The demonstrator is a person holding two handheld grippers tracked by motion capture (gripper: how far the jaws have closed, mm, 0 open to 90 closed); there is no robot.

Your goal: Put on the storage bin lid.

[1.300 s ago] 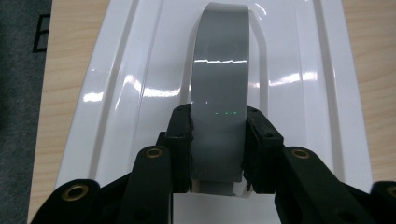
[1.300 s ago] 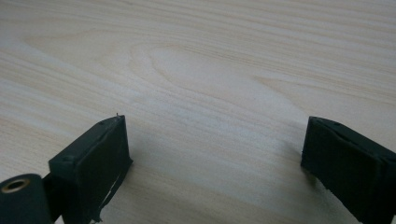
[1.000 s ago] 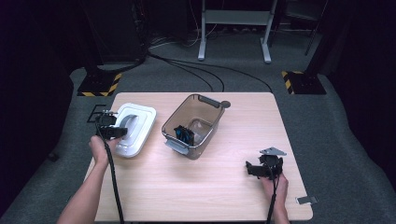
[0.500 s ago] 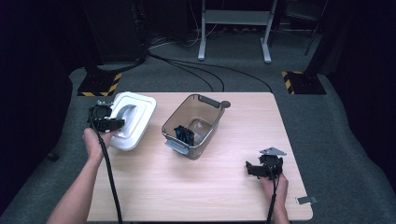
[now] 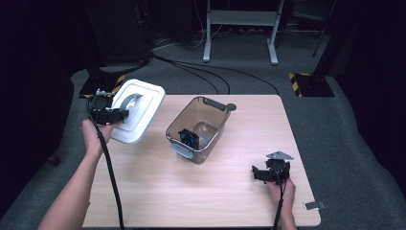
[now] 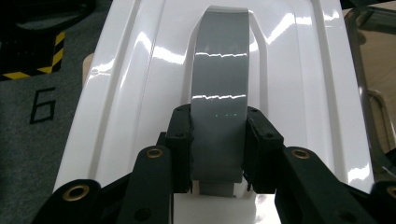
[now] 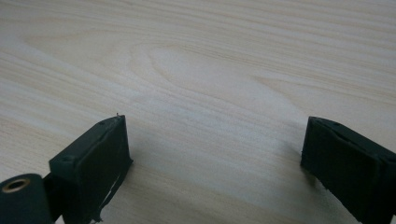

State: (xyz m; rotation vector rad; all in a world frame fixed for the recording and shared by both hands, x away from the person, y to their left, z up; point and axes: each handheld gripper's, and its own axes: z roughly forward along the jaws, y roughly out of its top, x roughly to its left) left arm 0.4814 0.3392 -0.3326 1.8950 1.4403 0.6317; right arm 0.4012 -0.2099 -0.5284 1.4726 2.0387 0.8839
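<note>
The white lid (image 5: 138, 111) is now off the table (image 5: 201, 191), lifted and tilted up left of the clear container (image 5: 198, 128); a second ago it lay flat there. The left gripper (image 5: 117, 115) is clamped on the lid's grey handle (image 6: 219, 107). The container stays open, a dark item (image 5: 188, 139) inside. The right gripper (image 5: 261, 173) rests near the table's front right, jaws apart and empty. Likely the lid goes onto the container next.
</note>
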